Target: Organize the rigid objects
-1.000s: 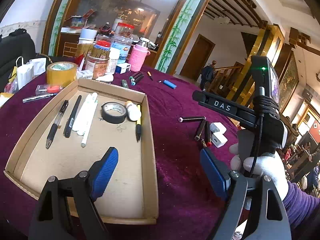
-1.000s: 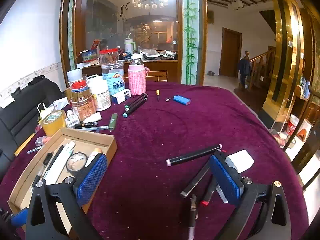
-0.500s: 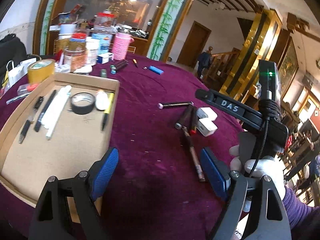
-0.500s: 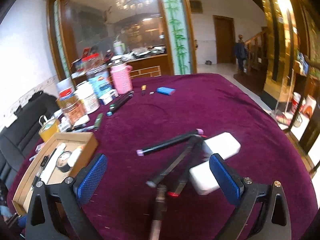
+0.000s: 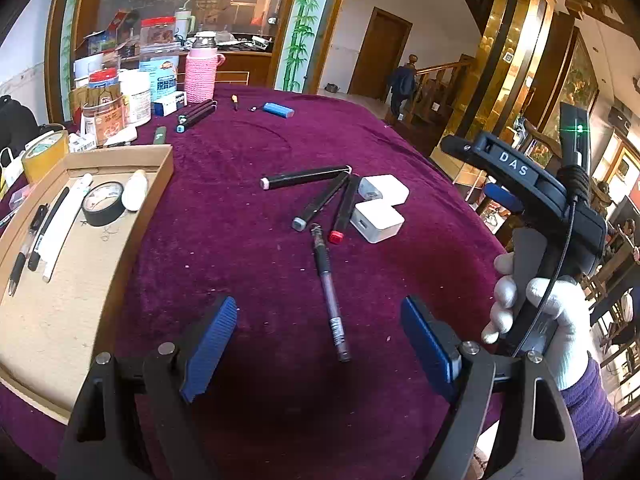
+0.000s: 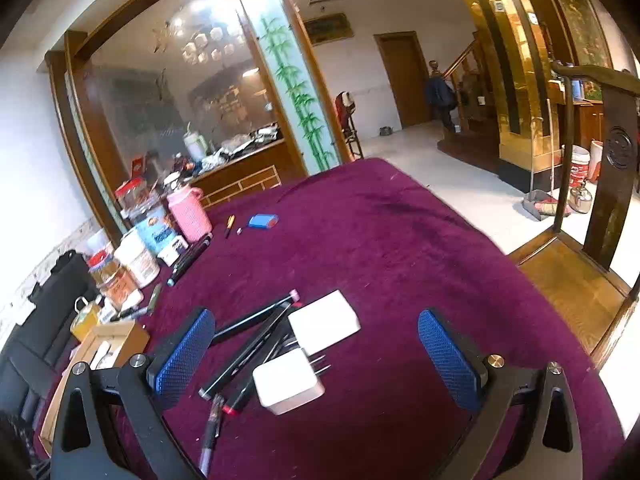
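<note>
The pen point(image 5: 330, 298) lies flat on the bench point(image 5: 248, 152), between the spread fingers of the left tool point(image 5: 318, 350). Its long axis runs from the near edge away toward the bench centre, leaning slightly left at the far end. Just beyond its far tip lie three dark markers point(image 5: 320, 202), fanned, and two white chargers point(image 5: 378, 220) touching each other. The cardboard tray point(image 5: 160, 172) sits at the left, holding pens, a tape roll point(image 5: 103, 204) and a white tube.

The left tool is released and grasps nothing. The right tool point(image 6: 316, 354) is likewise released, hovering over the chargers point(image 6: 288, 386).

The bench carries a purple velvet cloth. Jars and a pink flask point(image 5: 200, 68) stand at the far left. Behind: glass partition, bamboo-painted pillar, wooden door.
</note>
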Demonstrator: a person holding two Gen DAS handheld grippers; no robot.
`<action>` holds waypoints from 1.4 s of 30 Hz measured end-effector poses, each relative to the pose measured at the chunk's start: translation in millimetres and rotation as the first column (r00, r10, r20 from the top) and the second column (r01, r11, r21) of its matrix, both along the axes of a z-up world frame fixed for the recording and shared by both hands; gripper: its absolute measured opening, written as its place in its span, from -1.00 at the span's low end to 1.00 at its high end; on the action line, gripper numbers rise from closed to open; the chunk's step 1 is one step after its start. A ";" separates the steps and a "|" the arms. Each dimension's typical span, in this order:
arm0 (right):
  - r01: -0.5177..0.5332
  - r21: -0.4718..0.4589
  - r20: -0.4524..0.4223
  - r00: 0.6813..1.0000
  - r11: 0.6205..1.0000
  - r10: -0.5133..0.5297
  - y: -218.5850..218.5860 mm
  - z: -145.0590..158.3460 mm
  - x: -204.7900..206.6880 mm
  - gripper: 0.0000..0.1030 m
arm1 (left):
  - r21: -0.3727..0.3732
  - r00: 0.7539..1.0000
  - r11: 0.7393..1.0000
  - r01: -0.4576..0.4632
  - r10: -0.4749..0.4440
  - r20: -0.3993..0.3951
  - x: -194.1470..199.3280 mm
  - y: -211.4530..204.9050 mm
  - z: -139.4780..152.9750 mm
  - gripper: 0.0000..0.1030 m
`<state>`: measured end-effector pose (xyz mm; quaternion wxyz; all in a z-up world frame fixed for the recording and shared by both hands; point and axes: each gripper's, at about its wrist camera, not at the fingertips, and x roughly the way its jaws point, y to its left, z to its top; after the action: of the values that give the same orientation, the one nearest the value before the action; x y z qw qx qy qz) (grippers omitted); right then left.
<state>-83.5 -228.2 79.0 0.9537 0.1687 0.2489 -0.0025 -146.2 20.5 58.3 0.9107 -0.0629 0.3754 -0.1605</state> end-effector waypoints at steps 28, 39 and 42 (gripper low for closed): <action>-0.027 -0.015 -0.071 0.997 1.000 0.026 9.5 -4.3 22.0 0.99 | -0.079 0.999 0.996 -0.052 0.052 -0.004 -3.2 28.2 -3.0 0.62; -0.101 -0.060 -0.072 0.993 0.993 0.096 37.5 2.2 30.0 0.99 | -0.086 0.998 0.994 -0.063 0.062 -0.017 -1.1 39.7 -6.9 0.62; -0.124 -0.087 -0.075 0.990 0.988 0.118 39.6 3.6 40.5 0.99 | -0.062 0.998 0.996 -0.066 0.065 -0.015 2.9 39.7 -3.8 0.62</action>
<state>-43.1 -188.6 82.6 0.9496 0.1093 0.2911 0.0383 -143.2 60.2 54.5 0.9106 -0.1047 0.3738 -0.1420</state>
